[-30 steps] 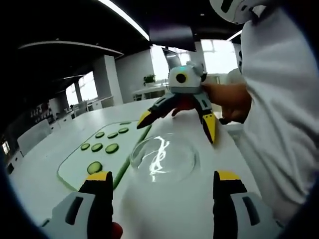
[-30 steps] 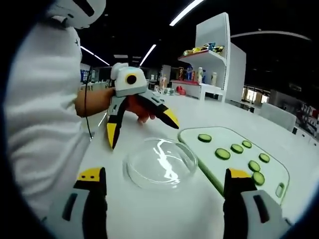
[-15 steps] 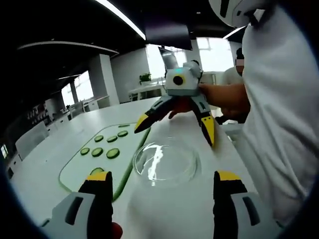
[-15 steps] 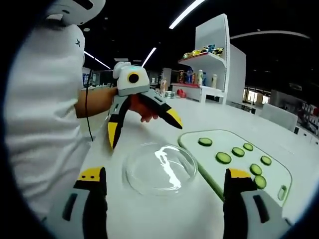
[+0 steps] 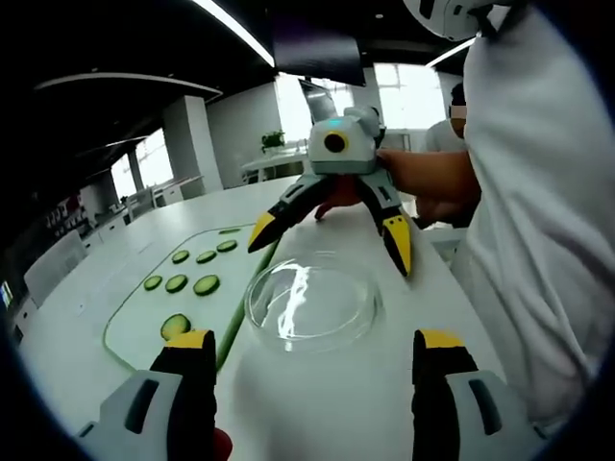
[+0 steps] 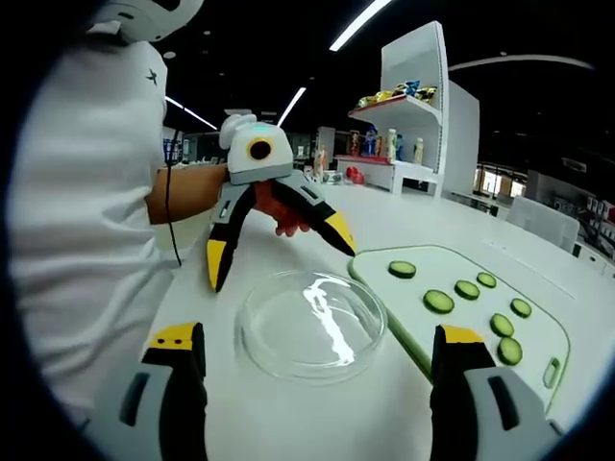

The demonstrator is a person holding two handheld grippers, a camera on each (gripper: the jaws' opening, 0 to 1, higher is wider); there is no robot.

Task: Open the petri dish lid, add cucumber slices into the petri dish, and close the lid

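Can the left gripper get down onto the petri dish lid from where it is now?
Probably yes: the left gripper hangs open just beyond the petri dish, with nothing between them.

R gripper (image 6: 312,360), black jaws w/ yellow tips, spread wide at bottom of view, nothing between them. Just ahead: clear round glass petri dish (image 6: 311,325), lid on, on white table (image 6: 404,221). Beside it, white cutting board w/ green rim (image 6: 533,331) carrying round green cucumber slices (image 6: 439,302). Beyond dish, L gripper (image 6: 279,240), grey w/ yellow-tipped jaws, splayed apart, hovering above table, held by a hand (image 6: 274,206).
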